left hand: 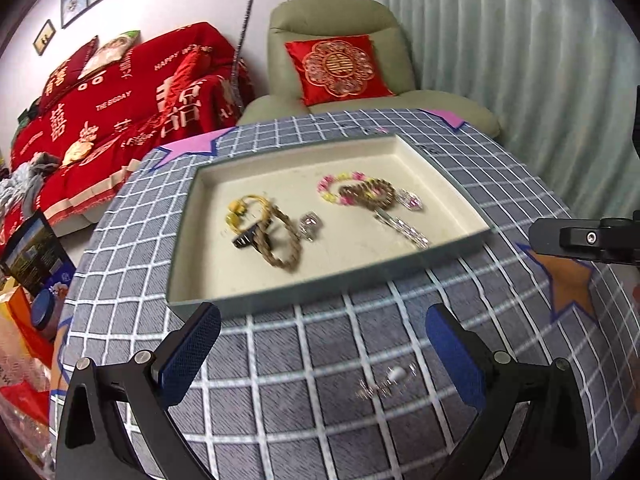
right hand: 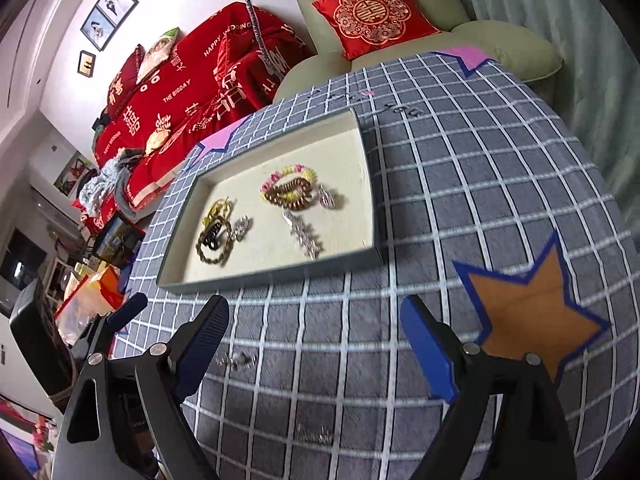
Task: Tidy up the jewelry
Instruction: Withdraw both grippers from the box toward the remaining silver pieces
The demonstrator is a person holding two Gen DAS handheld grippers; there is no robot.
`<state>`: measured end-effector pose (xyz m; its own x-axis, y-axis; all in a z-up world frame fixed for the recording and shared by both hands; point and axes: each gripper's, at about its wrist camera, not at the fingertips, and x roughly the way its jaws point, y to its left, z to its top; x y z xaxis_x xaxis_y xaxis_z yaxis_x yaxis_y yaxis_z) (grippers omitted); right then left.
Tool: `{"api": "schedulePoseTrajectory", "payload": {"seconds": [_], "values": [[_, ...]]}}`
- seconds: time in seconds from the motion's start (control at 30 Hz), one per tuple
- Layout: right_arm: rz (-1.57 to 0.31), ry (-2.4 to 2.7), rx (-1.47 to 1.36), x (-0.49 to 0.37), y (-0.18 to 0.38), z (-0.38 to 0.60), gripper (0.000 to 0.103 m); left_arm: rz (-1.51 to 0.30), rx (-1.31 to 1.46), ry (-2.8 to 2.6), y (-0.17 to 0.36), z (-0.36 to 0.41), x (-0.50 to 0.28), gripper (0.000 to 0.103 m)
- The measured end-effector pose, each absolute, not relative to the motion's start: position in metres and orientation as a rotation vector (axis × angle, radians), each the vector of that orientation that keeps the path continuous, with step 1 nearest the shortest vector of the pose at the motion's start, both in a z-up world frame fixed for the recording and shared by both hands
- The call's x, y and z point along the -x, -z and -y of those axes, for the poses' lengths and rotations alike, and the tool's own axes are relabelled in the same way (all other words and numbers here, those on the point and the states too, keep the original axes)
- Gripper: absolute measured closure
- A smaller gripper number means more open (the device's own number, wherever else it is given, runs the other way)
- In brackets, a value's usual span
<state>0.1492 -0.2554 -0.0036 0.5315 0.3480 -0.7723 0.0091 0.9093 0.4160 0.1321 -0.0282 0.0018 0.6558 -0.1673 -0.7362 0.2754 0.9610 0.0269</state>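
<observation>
A: Left gripper (left hand: 323, 350)?
B: Jaws wide apart, nothing between the blue pads (left hand: 188, 356). Hovering over the checked tablecloth (left hand: 304, 412), near side of the tray (left hand: 304, 296).

A: Right gripper (right hand: 315, 346)?
B: Also spread wide, empty. Over bare cloth, just beside the orange star patch (right hand: 532, 312).

A: Tray contents?
B: Shallow grey-walled tray, cream inside. Left cluster: braided gold bracelet (left hand: 282, 236), yellow bead piece (left hand: 236, 214), small black clip (left hand: 245, 239), clear crystal piece (left hand: 310, 225) touching the braid. Right cluster: pink-and-yellow bead bracelet (left hand: 340, 188) overlapped by brown bead bracelet (left hand: 368, 192), sparkly silver-pink piece (left hand: 412, 200) just beside, long rhinestone hair clip (left hand: 404, 230) running toward the near right corner.

A: Anything still outside the tray?
B: Yes. Small silvery piece with a white bead (left hand: 386, 382) on the cloth between the left fingers, blurred. Second small silvery piece (right hand: 315, 435) on the cloth low in the right wrist view. Exact type, cannot tell.

A: Background?
B: Red-covered sofa (left hand: 120, 104), green armchair (left hand: 340, 20) with red embroidered cushion (left hand: 338, 68), pale curtain (left hand: 520, 60).
</observation>
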Motion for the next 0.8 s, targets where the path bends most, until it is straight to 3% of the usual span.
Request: {"api": "schedulePoseTrajectory", "payload": {"seconds": [0.8], "values": [[-1.08,-0.182,-0.166,-0.065,0.044,0.225,0.013,-0.854,-0.257,0.345,0.036,0.035,-0.091,0.0]]}}
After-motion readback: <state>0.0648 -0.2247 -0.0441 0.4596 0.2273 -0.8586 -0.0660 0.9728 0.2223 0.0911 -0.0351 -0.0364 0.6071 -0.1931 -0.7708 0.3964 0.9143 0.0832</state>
